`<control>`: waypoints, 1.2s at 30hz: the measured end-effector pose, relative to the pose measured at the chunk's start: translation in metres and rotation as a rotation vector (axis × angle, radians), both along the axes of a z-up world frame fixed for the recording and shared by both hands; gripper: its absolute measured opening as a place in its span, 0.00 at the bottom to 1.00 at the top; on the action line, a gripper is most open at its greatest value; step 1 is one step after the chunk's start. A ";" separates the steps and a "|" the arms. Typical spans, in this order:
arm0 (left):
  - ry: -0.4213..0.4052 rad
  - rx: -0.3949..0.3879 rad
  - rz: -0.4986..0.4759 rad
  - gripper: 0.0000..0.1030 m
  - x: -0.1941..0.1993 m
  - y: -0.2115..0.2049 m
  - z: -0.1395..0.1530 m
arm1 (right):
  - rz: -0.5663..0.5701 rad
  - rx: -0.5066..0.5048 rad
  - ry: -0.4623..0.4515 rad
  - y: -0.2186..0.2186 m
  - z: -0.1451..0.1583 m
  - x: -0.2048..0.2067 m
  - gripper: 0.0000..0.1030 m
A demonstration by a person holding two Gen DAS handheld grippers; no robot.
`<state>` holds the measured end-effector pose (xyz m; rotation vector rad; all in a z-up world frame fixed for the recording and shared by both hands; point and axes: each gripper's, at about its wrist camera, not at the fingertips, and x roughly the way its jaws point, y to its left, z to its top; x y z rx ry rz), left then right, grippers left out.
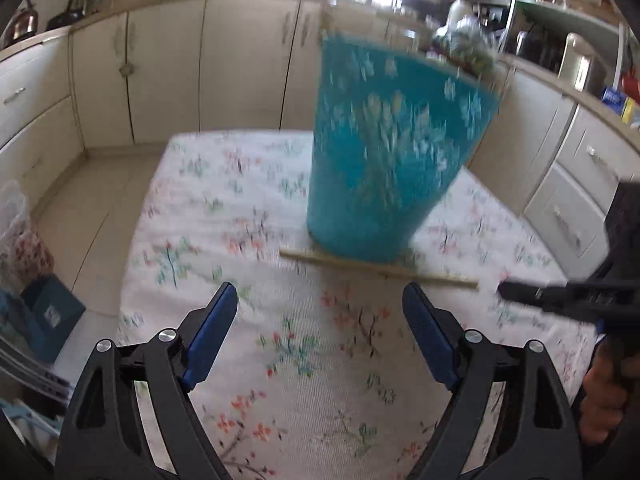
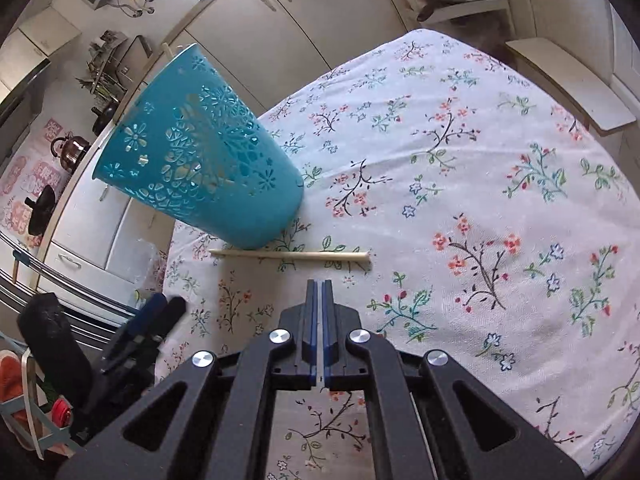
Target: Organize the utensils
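**Q:** What kind of room and surface is this?

**A:** Kitchen setting: a table under a white floral cloth [image 2: 460,184], with cream cabinets [image 1: 168,72] behind it and a cluttered counter beyond them.

**Q:** Starting nearest, what do the two claws look like?

**A:** From its own camera, the left gripper [image 1: 320,300] hovers low over the cloth with its blue-padded fingers [image 1: 214,334] spread wide and nothing between them. From the other camera, the right gripper [image 2: 319,284] has its two blue pads pressed almost together, only a thin slit showing, and it holds nothing. Its tip hangs just short of the chopstick. The right gripper also shows at the right edge of the left view, blurred, with part of a hand [image 1: 604,400] below it.

**Q:** Where is the utensil?

**A:** A single pale wooden chopstick [image 2: 288,255] lies flat on the cloth, crosswise in front of both claws. One end reaches the foot of the cup.

**Q:** And the cup?

**A:** A teal plastic cup [image 2: 200,152] with cut-out flower patterns stands on the cloth just behind the chopstick. In the left view it is smeared by motion blur. A pale stick juts above its far rim; I cannot tell what it is.

**Q:** Anything farther back?

**A:** A kettle [image 2: 70,148] sits on the counter, and a shelf rack [image 1: 560,20] holds jars and bottles, too blurred to name.
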<state>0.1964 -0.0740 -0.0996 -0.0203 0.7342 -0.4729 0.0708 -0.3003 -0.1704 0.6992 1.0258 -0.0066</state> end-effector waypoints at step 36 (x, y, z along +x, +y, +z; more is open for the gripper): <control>0.156 0.393 -0.741 0.85 -0.066 -0.077 -0.033 | 0.089 -0.127 0.005 0.022 -0.006 0.015 0.49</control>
